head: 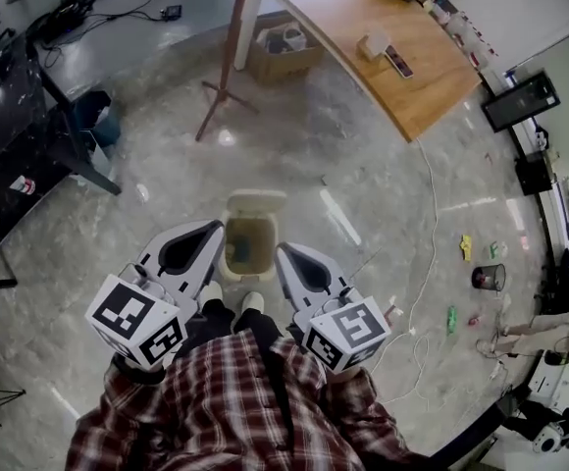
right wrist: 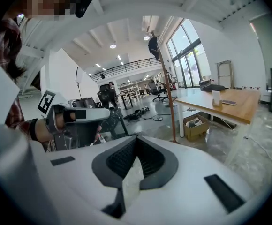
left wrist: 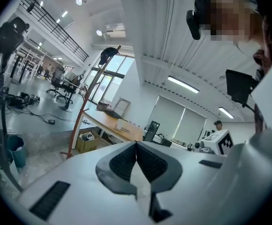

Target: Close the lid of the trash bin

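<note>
The beige trash bin [head: 249, 247] stands on the floor just past my feet, its lid [head: 256, 202] swung up and back so the inside shows. My left gripper [head: 217, 227] hovers at the bin's left side and my right gripper [head: 282, 251] at its right side; both are apart from it. Both have their jaws shut together with nothing between them. The left gripper view looks level across the room over the left gripper's [left wrist: 136, 144] closed tips, and the right gripper view does the same over the right gripper's [right wrist: 136, 138]. The bin is in neither gripper view.
A red-brown tripod stand [head: 228, 57] and a cardboard box [head: 284, 52] stand beyond the bin, beside a wooden table [head: 392, 57]. A black bench [head: 20, 135] and a blue bin [head: 100, 121] are at the left. Cables and a small black bin [head: 488, 278] lie at the right.
</note>
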### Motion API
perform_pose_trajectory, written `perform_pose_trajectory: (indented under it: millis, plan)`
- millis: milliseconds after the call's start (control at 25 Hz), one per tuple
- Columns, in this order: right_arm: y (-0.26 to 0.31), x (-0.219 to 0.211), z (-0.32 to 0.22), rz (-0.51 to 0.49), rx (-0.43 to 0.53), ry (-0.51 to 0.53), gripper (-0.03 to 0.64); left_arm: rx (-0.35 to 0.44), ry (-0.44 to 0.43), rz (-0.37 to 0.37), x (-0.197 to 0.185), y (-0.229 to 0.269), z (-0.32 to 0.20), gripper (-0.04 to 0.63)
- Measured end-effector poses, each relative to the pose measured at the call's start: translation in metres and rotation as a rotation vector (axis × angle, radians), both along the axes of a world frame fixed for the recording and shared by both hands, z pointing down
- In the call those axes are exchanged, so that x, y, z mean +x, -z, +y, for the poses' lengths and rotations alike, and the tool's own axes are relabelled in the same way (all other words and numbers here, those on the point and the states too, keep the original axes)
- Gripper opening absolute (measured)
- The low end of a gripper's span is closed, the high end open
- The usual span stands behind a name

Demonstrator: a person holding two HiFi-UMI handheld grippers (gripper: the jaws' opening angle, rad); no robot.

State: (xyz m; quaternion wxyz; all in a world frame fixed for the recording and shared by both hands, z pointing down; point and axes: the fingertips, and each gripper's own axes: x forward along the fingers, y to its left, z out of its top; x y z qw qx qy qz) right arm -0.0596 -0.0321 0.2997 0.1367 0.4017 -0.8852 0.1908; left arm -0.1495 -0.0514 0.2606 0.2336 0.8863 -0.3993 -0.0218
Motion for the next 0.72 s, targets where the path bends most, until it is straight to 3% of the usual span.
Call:
perform_pose_trajectory:
  millis: [280, 560, 720]
  plan:
    - [-0.032, 0.025, -0.023, 0.063, -0.063, -0.052, 0.012, -0.076, -0.06, 0.003, 0.019, -0.031, -0.022, 0.011]
    - [-0.063, 0.035, -0.049, 0.126, -0.106, -0.004, 0.012, -0.145, -0.043, 0.017, 0.027, -0.064, -0.028, 0.011]
    - [-0.082, 0.042, -0.06, 0.133, -0.142, 0.006, 0.012, -0.188, -0.037, -0.018, 0.032, -0.087, -0.032, 0.011]
